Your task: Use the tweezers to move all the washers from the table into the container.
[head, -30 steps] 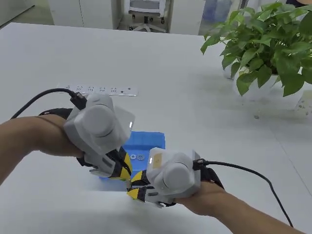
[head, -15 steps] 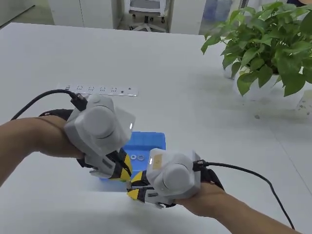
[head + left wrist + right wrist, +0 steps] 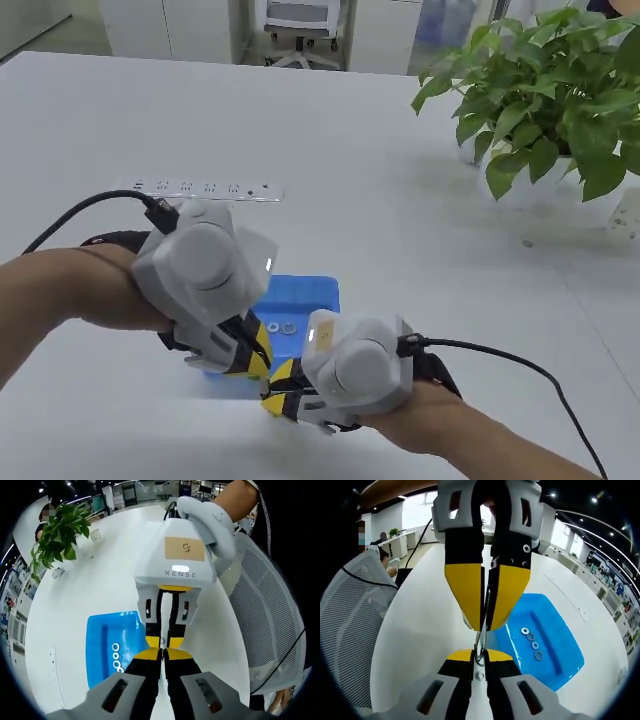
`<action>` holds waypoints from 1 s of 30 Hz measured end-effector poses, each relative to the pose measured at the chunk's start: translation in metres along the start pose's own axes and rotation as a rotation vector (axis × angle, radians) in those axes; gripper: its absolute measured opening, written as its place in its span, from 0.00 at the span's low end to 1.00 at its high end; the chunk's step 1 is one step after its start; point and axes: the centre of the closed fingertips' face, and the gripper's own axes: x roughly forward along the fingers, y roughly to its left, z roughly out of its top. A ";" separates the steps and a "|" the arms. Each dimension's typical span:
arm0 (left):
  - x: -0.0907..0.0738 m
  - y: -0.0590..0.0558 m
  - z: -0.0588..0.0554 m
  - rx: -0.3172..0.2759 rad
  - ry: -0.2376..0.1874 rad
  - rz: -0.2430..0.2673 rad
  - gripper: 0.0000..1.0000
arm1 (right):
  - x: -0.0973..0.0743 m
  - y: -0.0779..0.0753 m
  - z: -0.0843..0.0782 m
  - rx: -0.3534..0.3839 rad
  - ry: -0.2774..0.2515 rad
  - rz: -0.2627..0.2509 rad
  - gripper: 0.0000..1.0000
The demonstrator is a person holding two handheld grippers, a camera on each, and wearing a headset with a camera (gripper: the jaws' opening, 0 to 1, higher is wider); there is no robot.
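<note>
A blue tray [image 3: 300, 290] lies on the white table with several steel washers [image 3: 280, 325] in a row inside it; the same washers [image 3: 530, 642] lie in the tray [image 3: 555, 630] to the right in the right gripper view. My left gripper [image 3: 255, 358] and right gripper [image 3: 275, 385] meet tip to tip at the tray's near edge. Thin metal tweezers [image 3: 481, 640] run from between the left gripper's [image 3: 483, 624] yellow jaws down into the right gripper's [image 3: 479, 656] jaws. Both pairs of jaws are closed around the tweezers. The tweezers' tips are hidden.
A white power strip [image 3: 200, 187] lies behind the tray. A potted plant [image 3: 550, 100] stands at the far right. Black cables [image 3: 500, 355] trail from both grippers. A mesh chair back [image 3: 350, 620] is close by the table's edge.
Both grippers stay tip to tip at the tray's near edge, sunk only slightly lower in the picture. The tray and washers have not moved.
</note>
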 end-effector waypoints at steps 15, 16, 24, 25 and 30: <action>-0.011 -0.005 0.002 0.009 0.011 0.003 0.06 | -0.005 0.003 0.009 -0.004 -0.011 -0.002 0.09; -0.012 -0.005 0.002 0.008 0.011 0.001 0.06 | -0.006 0.003 0.010 -0.008 -0.012 0.000 0.09; -0.025 -0.005 0.008 0.009 0.006 0.001 0.06 | -0.014 0.003 0.022 -0.008 -0.028 -0.004 0.09; -0.026 -0.006 0.009 0.009 0.006 0.000 0.06 | -0.015 0.002 0.023 -0.007 -0.030 -0.005 0.09; -0.036 -0.005 0.015 0.012 0.003 0.000 0.06 | -0.021 0.000 0.031 -0.006 -0.042 -0.009 0.09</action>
